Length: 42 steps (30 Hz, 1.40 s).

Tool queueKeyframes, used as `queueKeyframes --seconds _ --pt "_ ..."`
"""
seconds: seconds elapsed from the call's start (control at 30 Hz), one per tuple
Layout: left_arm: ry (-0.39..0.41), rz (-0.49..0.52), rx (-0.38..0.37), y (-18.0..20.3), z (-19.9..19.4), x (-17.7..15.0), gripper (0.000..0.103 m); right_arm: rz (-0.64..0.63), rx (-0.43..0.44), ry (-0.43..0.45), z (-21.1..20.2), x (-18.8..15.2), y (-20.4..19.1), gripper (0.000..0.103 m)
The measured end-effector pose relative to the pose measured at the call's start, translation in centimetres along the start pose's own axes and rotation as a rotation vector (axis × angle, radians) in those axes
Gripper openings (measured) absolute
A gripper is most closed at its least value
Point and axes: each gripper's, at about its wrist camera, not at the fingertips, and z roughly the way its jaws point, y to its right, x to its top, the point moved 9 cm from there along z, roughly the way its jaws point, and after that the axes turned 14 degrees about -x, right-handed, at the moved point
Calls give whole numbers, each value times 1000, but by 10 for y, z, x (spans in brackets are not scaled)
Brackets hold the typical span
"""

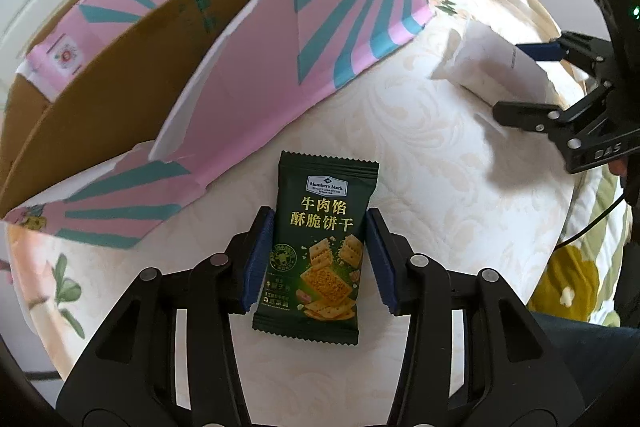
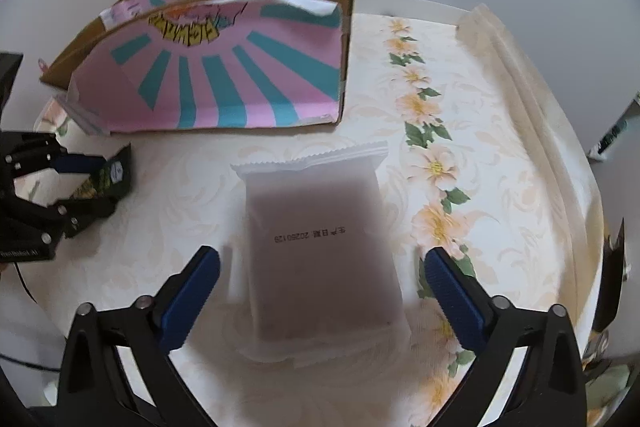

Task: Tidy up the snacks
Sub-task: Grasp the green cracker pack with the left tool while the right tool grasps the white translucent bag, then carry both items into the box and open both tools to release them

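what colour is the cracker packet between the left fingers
Dark green cracker packet with gold lettering and pictured crackers, clearest in the left wrist view.

Ahead and left of the left gripper (image 1: 318,259) the cardboard box (image 1: 120,75) walls off the way; bare tablecloth (image 1: 420,155) lies open ahead and to its right; the right gripper (image 2: 322,291) has open cloth on both sides of the white packet (image 2: 320,247); the box stands beyond, apart.
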Motion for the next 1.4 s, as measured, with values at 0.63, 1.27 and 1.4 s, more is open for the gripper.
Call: queueKeyframes --seconds 0.63,1.27,1.4 --pt "134 -186 70 21 -57 7 42 -81 40 27 -18 4 -12 58" --pt "343 -277 150 -30 -171 102 42 -37 87 231 -124 144 5 58" --pt "325 -322 130 -68 -163 117 42 -7 93 199 -111 173 -5 58"
